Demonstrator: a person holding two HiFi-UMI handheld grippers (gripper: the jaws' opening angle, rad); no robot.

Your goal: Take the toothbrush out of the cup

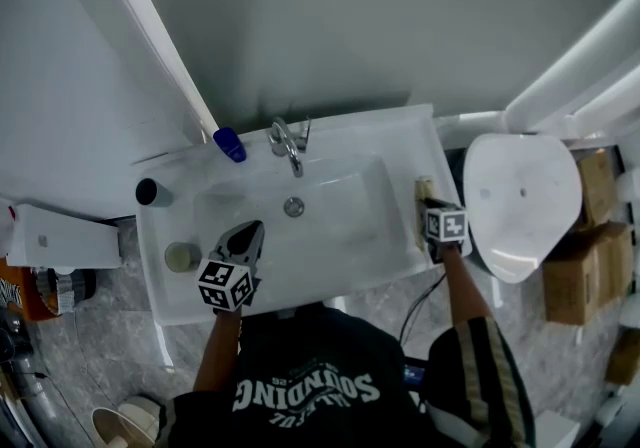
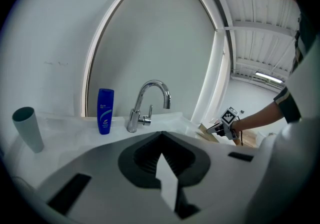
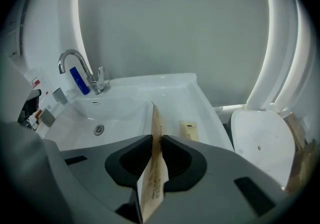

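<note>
Tan packets (image 3: 154, 168) (image 3: 189, 130) two, blue bottle (image 2: 105, 110) one

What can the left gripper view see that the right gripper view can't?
Only the left gripper view shows the ceiling and the arm holding the right claw. Only the right gripper view shows the drain and, up close, the packet pinched in that claw. Both show the tap, the blue bottle and the sink.
</note>
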